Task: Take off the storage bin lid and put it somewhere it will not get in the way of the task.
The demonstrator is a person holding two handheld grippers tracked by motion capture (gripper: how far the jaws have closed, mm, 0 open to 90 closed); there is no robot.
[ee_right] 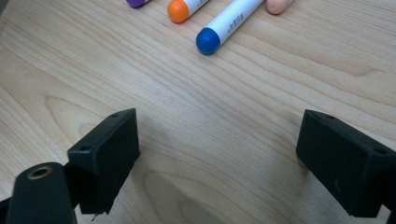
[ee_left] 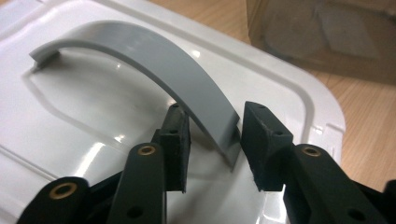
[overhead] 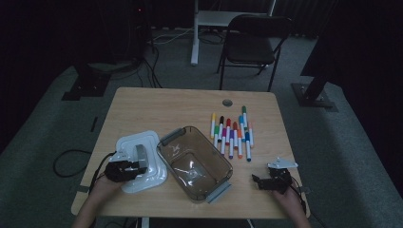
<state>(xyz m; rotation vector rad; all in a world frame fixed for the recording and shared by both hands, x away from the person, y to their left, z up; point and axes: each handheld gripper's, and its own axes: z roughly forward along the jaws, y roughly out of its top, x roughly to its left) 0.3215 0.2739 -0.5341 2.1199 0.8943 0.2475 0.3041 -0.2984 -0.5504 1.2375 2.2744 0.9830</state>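
Handle (ee_left: 154, 60) sits between our left tool (ee_left: 212, 140), part-open; we centre, then squeeze. Right tool (ee_right: 217, 158) waits wide at 5 o'clock.

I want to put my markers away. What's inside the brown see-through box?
The brown box looks empty: through its clear bottom you can see only shine and table. Its white lid lies beside it, and the markers lie on the table behind it. The left gripper straddles the lid's grey handle.
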